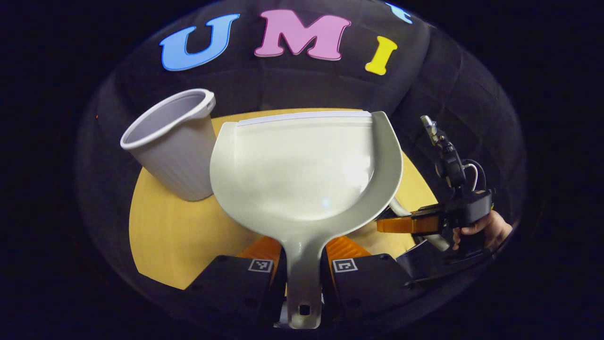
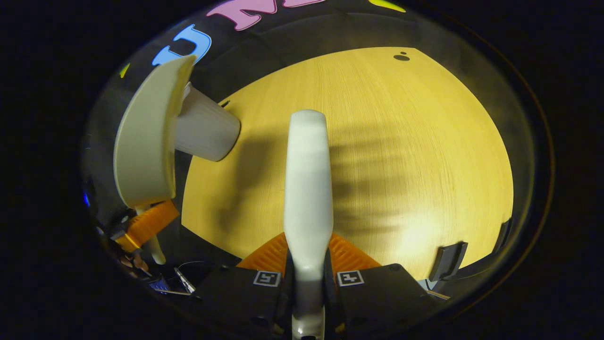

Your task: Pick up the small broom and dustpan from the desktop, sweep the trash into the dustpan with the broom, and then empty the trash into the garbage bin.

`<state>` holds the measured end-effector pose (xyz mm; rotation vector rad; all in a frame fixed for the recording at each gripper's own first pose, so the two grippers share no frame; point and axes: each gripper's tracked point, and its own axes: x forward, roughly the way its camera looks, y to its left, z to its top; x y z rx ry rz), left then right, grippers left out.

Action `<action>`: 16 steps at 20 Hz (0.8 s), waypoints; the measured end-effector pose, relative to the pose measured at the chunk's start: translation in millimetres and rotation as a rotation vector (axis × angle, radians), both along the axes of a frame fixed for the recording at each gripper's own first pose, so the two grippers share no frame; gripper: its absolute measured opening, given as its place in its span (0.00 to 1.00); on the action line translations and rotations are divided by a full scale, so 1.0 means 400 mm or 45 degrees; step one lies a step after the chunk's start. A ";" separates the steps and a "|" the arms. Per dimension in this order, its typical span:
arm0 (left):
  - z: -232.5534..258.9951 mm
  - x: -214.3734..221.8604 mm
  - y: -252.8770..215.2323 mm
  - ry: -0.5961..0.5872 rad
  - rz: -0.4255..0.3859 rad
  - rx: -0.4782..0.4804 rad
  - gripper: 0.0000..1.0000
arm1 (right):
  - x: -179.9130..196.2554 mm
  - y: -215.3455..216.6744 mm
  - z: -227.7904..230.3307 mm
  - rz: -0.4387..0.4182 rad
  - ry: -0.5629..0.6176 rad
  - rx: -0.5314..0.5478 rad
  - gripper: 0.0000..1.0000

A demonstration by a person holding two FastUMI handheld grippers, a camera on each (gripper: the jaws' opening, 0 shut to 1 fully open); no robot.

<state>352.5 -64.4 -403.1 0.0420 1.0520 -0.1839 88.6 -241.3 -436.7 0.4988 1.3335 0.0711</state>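
Left gripper is clamped on the dustpan handle, pan raised over the wooden table with its mouth facing away, just right of the garbage bin. Right gripper is squeezed onto the broom handle, sticking out above the table, well right of the bin. A hand grips that gripper from behind.

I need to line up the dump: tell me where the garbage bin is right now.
In the left gripper view the garbage bin stands on the table, left of the raised dustpan and beside its edge.
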 end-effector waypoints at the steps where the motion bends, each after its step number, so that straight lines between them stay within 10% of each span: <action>1: -0.056 -0.003 0.014 0.050 0.036 0.042 0.30 | 0.001 0.002 -0.022 0.011 0.020 -0.002 0.29; 16: -0.227 -0.037 0.061 0.435 0.258 0.192 0.30 | 0.057 0.070 -0.166 0.100 0.197 -0.128 0.30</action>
